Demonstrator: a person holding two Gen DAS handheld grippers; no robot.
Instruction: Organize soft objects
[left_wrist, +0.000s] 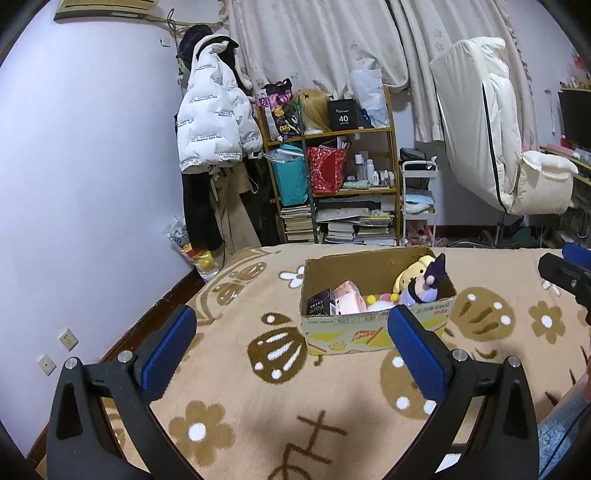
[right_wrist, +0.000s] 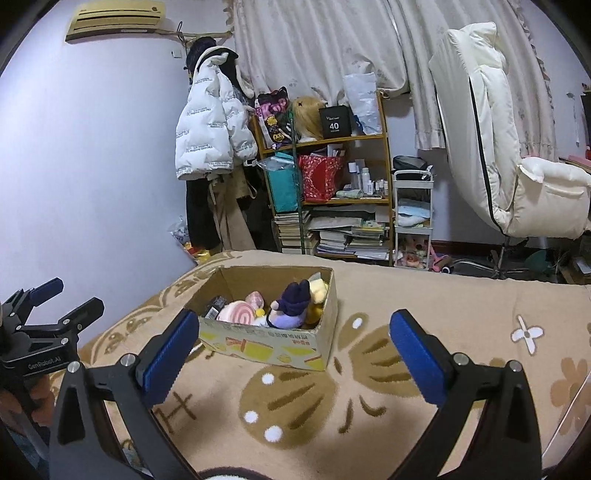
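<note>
The box (left_wrist: 373, 325) is sitting in the middle of the frame on the blanket (left_wrist: 258, 406), and the soft toys are lying inside it. A purple doll (left_wrist: 424, 288) and a yellow plush (left_wrist: 410, 275) are leaning at the right end of the box, and a pink plush (left_wrist: 349, 302) is lying near the middle. The left gripper (left_wrist: 291, 354) is hovering low in the frame with its jaws wide and nothing between them. The right gripper (right_wrist: 291, 354) is also hanging wide and holding nothing, just in front of the box. No toys are lying out on the blanket that I can see, so the job looks nearly done. If a toy needs fixing, it is best to come down from above, pinch the doll softly around its body, and keep the fingers off the thin box wall so it is not tipping.
</note>
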